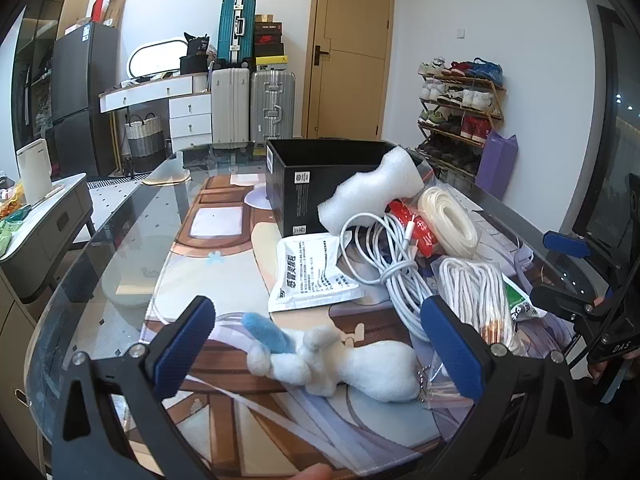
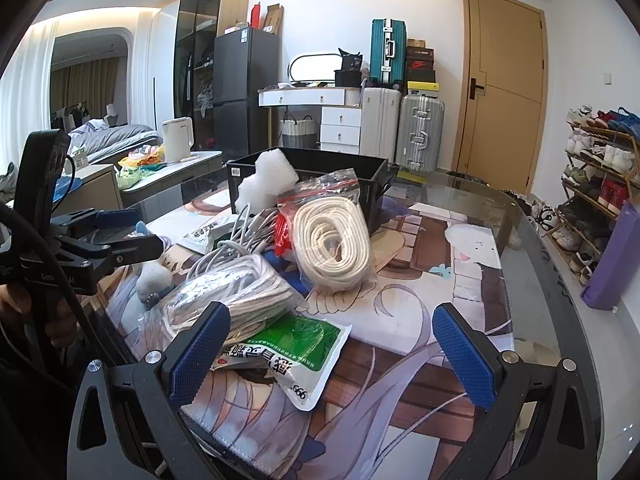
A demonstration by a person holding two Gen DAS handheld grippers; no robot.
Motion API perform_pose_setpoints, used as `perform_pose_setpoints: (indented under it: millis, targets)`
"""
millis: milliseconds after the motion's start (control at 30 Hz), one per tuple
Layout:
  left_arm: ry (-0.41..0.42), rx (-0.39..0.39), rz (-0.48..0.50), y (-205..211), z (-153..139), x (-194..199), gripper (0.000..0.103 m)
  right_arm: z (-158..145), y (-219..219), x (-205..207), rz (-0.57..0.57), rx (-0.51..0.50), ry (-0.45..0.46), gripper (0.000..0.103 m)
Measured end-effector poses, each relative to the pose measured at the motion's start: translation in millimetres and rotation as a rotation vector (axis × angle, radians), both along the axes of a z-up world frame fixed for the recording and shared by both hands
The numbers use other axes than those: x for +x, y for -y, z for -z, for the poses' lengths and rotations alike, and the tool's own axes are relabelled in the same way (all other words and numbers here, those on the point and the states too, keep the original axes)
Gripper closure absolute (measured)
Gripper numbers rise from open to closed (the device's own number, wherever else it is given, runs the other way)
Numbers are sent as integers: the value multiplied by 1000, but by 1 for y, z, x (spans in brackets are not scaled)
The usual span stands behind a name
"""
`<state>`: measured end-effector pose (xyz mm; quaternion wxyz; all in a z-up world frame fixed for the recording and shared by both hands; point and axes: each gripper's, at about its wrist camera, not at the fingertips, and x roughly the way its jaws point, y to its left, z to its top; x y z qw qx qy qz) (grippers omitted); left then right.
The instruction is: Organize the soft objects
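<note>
A white plush toy (image 1: 352,360) with a blue ear lies on the printed mat, between the fingers of my open left gripper (image 1: 320,344), which does not touch it. Behind it lie a white pouch (image 1: 310,272), a white cable bundle (image 1: 396,256), a bagged white cord (image 1: 476,296), a cream rope coil (image 1: 450,216) and a white foam piece (image 1: 376,196) leaning on the black box (image 1: 320,184). My right gripper (image 2: 334,344) is open over a green-and-white pouch (image 2: 288,348), beside the bagged cord (image 2: 236,296) and the rope coil (image 2: 334,240). The black box (image 2: 372,184) stands behind.
The glass table's curved edge (image 1: 112,224) runs on the left. A shoe rack (image 2: 600,168) and a purple bag (image 2: 612,256) stand to the right of the table. Suitcases (image 1: 252,108) and a door are at the back. The left gripper (image 2: 108,240) shows in the right wrist view.
</note>
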<state>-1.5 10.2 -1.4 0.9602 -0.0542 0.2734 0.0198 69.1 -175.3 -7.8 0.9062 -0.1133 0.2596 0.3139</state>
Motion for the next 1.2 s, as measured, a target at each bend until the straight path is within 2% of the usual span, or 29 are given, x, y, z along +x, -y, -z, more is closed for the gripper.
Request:
perform_pose_setpoints:
  millis: [333, 800, 1067, 1200]
  targets:
    - [-47, -22, 68, -8, 5, 0, 0, 3, -4, -1, -14, -5, -19, 0]
    - [-122, 43, 129, 8, 18, 4, 0, 6, -8, 0, -29, -6, -40, 0]
    - [-146, -29, 133, -2, 20, 8, 0, 9, -12, -1, -42, -12, -47, 0]
    - [-142, -26, 140, 1, 21, 8, 0, 10, -12, -1, -45, -12, -50, 0]
